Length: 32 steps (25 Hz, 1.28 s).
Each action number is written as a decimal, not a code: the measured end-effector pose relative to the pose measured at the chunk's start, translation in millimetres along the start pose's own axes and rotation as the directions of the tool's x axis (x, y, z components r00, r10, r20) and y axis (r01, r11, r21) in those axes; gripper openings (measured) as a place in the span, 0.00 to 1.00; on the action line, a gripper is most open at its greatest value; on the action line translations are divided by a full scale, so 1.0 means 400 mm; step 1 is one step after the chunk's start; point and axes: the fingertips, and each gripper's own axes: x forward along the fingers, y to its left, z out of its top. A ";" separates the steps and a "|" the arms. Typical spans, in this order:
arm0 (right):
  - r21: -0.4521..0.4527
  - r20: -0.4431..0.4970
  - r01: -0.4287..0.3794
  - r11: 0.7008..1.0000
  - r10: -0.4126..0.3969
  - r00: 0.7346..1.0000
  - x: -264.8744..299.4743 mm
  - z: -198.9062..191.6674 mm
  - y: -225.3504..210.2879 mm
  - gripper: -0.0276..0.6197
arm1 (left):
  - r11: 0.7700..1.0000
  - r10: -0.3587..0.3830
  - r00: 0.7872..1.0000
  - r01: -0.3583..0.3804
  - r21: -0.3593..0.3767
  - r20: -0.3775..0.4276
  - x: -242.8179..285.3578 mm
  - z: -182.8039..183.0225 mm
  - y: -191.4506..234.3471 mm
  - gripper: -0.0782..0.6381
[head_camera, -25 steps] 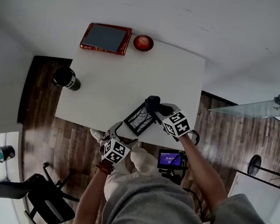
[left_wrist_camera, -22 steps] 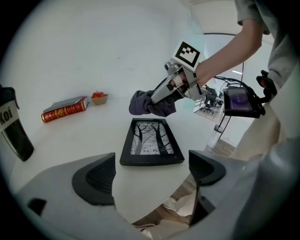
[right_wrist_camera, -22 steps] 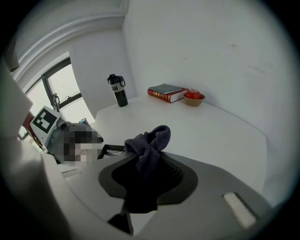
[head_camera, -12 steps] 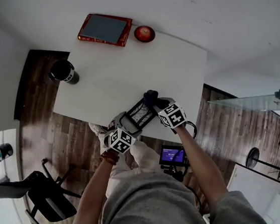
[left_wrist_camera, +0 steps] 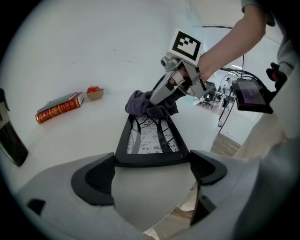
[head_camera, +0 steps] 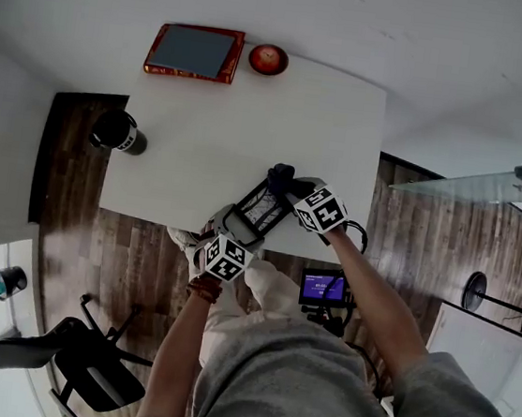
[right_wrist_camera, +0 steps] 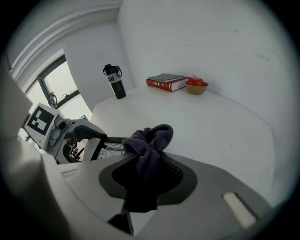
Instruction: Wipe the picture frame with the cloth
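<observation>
Black rectangular picture frame with a bare-tree print (head_camera: 262,210): flat on the white rectangular table (head_camera: 203,139), in the 5 o'clock part of the top in the head view. Long axis 7 to 1 o'clock, near short edge right at the table's near rim.

Dark grey bunched cloth (head_camera: 281,177): on the frame's 1 o'clock end, touching the far short edge. Same in the left gripper view, wad at 12 o'clock of the frame (left_wrist_camera: 151,140).

Right gripper (head_camera: 292,190): clenched on the cloth. In the right gripper view, wad (right_wrist_camera: 151,140) pinched between the jaws, top bulging past the tips, loose end hanging down between them. Pointed steeply down at the frame's far end.

Left gripper (head_camera: 237,225): at the frame's 7 o'clock end, unclenched, jaws spread wide. Near short edge between the tips, pads (left_wrist_camera: 93,180) just beside the two near corners, no squeeze visible.

Further out, all well apart from the frame:
- red hardcover book (head_camera: 193,52), flat at the table's 11 o'clock corner
- small tan bowl with a red fruit (head_camera: 268,59), just beside the book at its 3 o'clock
- black insulated bottle with a pale band (right_wrist_camera: 114,81), upright at the table's 9 o'clock edge

Off the table: small device with a lit screen (head_camera: 324,284) at 5 o'clock of the frame, under the right forearm, over dark wood floor (head_camera: 142,254). Black chair (head_camera: 90,371) at 7 o'clock of the head view.
</observation>
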 end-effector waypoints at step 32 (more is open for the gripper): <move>-0.006 -0.083 -0.209 0.978 0.208 0.975 0.086 -0.007 0.268 0.18 | 1.000 0.001 1.000 -0.001 -0.001 -0.004 0.001 -0.002 0.001 0.81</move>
